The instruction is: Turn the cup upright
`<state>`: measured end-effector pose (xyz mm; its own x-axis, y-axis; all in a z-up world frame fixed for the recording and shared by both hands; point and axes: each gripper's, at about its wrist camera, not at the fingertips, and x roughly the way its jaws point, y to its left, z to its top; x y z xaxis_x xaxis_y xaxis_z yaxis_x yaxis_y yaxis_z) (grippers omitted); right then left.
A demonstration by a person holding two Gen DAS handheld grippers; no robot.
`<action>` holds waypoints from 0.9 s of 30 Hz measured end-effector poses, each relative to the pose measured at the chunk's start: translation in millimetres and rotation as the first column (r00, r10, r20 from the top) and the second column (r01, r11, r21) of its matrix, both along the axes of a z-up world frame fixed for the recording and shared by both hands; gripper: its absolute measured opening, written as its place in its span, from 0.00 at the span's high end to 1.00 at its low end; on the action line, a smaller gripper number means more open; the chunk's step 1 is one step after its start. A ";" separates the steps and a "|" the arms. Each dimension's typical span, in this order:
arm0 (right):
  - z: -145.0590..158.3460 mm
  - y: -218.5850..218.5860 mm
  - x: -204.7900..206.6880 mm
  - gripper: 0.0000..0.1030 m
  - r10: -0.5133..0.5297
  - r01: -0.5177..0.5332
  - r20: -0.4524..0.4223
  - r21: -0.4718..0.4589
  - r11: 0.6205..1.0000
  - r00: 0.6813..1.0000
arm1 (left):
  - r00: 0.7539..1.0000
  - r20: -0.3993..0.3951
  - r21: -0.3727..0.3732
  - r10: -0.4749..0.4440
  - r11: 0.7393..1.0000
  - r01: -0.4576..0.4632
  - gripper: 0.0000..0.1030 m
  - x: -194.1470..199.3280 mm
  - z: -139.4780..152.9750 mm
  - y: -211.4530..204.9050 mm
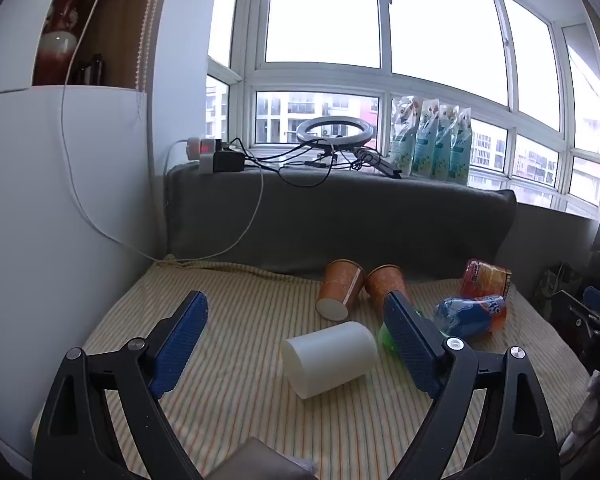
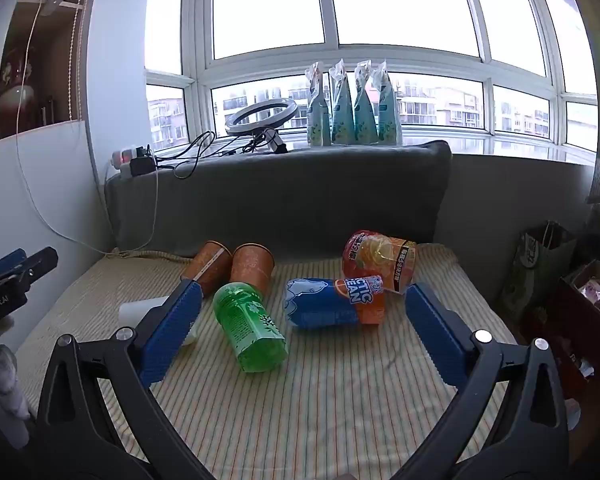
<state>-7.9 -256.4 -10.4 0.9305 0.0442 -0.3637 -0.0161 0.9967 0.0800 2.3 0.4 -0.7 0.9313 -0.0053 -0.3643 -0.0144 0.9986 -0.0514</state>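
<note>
A white cup (image 1: 330, 358) lies on its side on the striped mat, its closed base toward me, between my left gripper's fingers and a little beyond them. My left gripper (image 1: 296, 308) is open and empty. In the right wrist view the white cup (image 2: 140, 310) is mostly hidden behind my left finger. Two orange paper cups lie at the back: one (image 1: 338, 290) on its side, one (image 1: 384, 280) beside it; they also show in the right wrist view (image 2: 210, 266) (image 2: 252, 266). My right gripper (image 2: 302, 298) is open and empty, above the bottles.
A green bottle (image 2: 252, 328), a blue-orange bottle (image 2: 332, 306) and an orange drink bottle (image 2: 380, 260) lie on the striped mat (image 2: 320, 400). A grey cushion (image 1: 340, 220) backs the mat. A white cabinet wall (image 1: 60, 240) stands left. Bags and a box (image 2: 580, 304) stand right.
</note>
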 end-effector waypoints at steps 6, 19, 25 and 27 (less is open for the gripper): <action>1.9 -0.9 2.0 0.00 0.003 -0.003 -0.013 0.002 1.000 1.000 | 1.000 -0.012 -0.005 0.011 1.000 -0.012 0.13 2.6 -5.1 5.5; -0.9 1.7 2.0 0.00 0.008 -0.008 -0.005 0.002 1.000 1.000 | 1.000 -0.001 0.007 0.025 1.000 -0.025 0.13 1.4 -5.9 2.8; -1.2 2.0 2.4 0.00 0.008 -0.008 -0.008 0.005 1.000 1.000 | 1.000 -0.009 0.011 0.018 1.000 -0.018 0.13 1.7 -4.9 -0.1; -2.6 2.7 3.1 0.00 0.009 -0.009 -0.008 0.005 1.000 1.000 | 1.000 -0.010 0.012 0.020 1.000 -0.020 0.13 1.7 -5.0 0.0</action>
